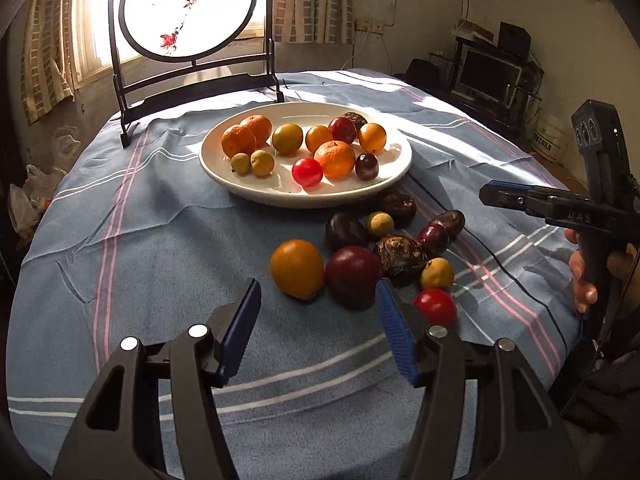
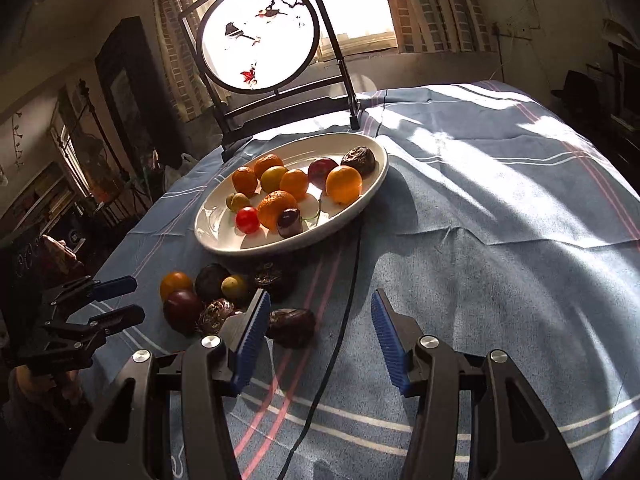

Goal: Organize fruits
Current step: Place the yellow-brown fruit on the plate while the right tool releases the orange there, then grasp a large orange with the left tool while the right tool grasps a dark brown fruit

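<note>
White plate (image 1: 248,194), 12 o'clock: about eleven fruits loaded. Loose fruit cluster (image 1: 360,256) on striped tablecloth (image 1: 160,240), 1 o'clock of left gripper (image 1: 316,312): roughly nine remain. Left gripper, right gripper (image 2: 318,320): jaws apart, empty.

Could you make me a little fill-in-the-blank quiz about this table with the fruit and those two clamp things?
1. The white plate rests on a ____ striped tablecloth.
2. Both the left gripper and the right gripper have their jaws ____, holding nothing.
3. Behind the plate stands a round screen painted with a ____ on a branch.
4. The red cherry tomato nearest the left gripper lies on the ____, not on the plate.

Missing words: blue; open; bird; tablecloth
</note>
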### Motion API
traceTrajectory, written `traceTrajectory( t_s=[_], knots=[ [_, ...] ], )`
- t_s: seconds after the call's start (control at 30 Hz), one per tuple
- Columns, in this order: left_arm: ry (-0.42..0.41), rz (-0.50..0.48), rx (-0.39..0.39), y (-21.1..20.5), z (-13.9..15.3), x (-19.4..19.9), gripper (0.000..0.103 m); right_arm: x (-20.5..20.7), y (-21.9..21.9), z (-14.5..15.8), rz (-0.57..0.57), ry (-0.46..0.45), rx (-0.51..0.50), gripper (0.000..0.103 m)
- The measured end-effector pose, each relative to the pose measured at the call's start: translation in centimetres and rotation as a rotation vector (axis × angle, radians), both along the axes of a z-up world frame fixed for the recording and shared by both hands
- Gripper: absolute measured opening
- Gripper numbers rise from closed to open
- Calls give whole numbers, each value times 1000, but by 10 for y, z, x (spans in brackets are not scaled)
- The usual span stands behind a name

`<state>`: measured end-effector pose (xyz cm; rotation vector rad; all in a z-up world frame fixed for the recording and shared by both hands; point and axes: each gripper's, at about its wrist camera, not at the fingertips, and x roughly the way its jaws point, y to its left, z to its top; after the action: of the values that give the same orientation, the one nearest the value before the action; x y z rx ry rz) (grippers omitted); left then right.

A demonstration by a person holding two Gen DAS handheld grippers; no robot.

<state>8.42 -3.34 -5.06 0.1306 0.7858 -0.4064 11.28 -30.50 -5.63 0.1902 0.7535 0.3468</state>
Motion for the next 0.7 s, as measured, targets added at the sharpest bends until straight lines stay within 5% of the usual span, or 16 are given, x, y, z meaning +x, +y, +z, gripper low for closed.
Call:
traceTrajectory(
  t_s=[0.17,0.33,0.7],
  knots=[
    [34,29,46,4,-12,8,45,-1,0,-1,-2,-1,7,53],
    [58,32,75,0,-18,31,45,-1,-1,-1,4,-7,27,53],
    [121,14,26,-6,-20,64,43,-2,-1,-1,10,-15,33,53]
  ],
)
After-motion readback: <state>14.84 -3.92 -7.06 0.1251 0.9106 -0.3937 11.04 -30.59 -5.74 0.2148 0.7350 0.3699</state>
